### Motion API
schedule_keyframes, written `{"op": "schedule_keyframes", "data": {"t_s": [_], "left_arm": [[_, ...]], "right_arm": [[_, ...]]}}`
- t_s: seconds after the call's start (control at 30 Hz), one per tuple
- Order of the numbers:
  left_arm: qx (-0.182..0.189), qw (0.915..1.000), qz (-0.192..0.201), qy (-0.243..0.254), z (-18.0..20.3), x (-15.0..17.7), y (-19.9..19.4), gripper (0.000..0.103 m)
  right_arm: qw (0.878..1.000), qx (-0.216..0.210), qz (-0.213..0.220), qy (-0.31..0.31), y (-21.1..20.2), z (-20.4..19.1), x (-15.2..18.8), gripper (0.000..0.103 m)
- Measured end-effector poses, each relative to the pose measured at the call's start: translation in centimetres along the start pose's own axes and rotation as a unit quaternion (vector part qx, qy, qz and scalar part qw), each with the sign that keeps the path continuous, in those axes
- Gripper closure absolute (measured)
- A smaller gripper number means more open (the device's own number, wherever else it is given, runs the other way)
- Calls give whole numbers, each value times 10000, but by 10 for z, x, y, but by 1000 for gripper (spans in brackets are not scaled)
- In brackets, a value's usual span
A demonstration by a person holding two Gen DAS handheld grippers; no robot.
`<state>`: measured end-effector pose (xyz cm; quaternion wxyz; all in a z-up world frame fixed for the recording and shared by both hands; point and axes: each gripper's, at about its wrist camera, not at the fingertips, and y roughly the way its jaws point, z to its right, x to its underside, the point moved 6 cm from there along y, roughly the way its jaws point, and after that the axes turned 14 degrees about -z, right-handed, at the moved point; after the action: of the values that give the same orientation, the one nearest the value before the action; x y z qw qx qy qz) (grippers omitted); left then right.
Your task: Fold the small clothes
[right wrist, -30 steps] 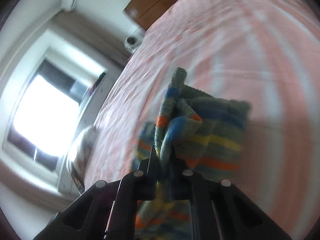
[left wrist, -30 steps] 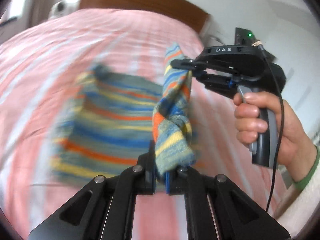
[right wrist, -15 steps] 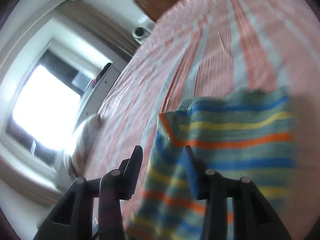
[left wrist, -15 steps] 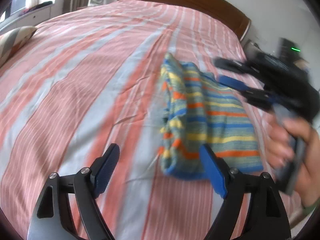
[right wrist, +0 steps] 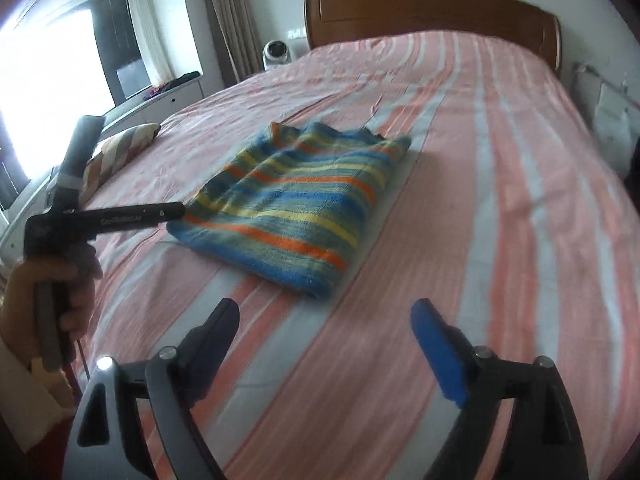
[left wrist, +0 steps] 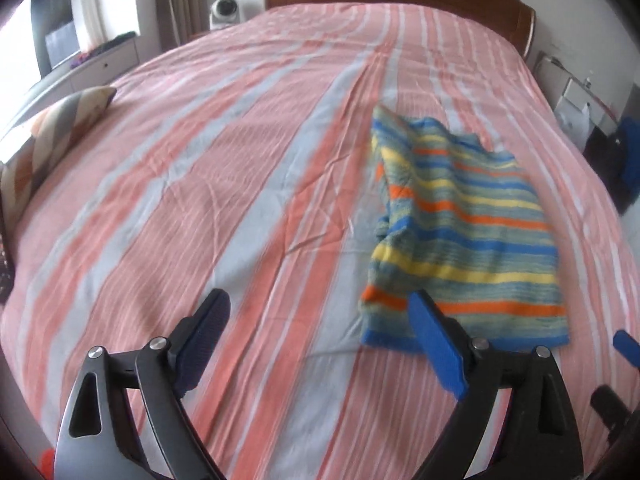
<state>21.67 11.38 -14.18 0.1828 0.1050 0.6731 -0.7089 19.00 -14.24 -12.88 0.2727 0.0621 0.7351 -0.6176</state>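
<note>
Nearest me, my left gripper (left wrist: 320, 320) and right gripper (right wrist: 324, 330) both hung over bare bedsheet (right wrist: 500, 168), jaws spreading wide with nothing between them. Beyond them the folded striped sweater (right wrist: 296, 208) lay flat on the bed, clear of both. Its long axis ran away toward the wooden headboard (right wrist: 432, 12), stripes crossing it.

You can't see the whole striped pillow (left wrist: 48, 136) from the left wrist, the frame's edge chops it off. Same view only catches blue scraps of your right gripper (left wrist: 626, 346) at the right rim. The near corner of the folded sweater (left wrist: 460, 224) sits behind a blue finger pad (left wrist: 436, 344). The lettering on the left gripper (right wrist: 176, 212) is too small to read.
</note>
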Motion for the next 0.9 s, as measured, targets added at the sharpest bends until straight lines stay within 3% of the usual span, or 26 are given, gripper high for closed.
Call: {"op": "schedule_keyframes", "data": {"t_s": [0.27, 0.37, 0.5, 0.53, 0.73, 0.9], "left_arm": [[118, 9996, 3, 244, -2, -5, -7, 11], [875, 9955, -155, 313, -12, -21, -5, 11], [2086, 9765, -454, 293, -21, -46, 0, 9], [2180, 9738, -545, 357, -18, -50, 3, 8], [2046, 9714, -929, 766, 11, -71, 39, 8], [1746, 9731, -1266, 809, 35, -95, 81, 8]], "right_arm": [[9997, 28, -233, 99, 7, -7, 12, 16], [9995, 16, -255, 158, 6, 1, 6, 16], [9971, -327, 11, 683, -2, 26, -10, 16], [9958, -425, 26, 809, -1, 32, -14, 16], [9787, -1102, 62, 1733, 16, 67, -41, 16], [9663, -1525, -61, 2071, 47, 82, -73, 16]]}}
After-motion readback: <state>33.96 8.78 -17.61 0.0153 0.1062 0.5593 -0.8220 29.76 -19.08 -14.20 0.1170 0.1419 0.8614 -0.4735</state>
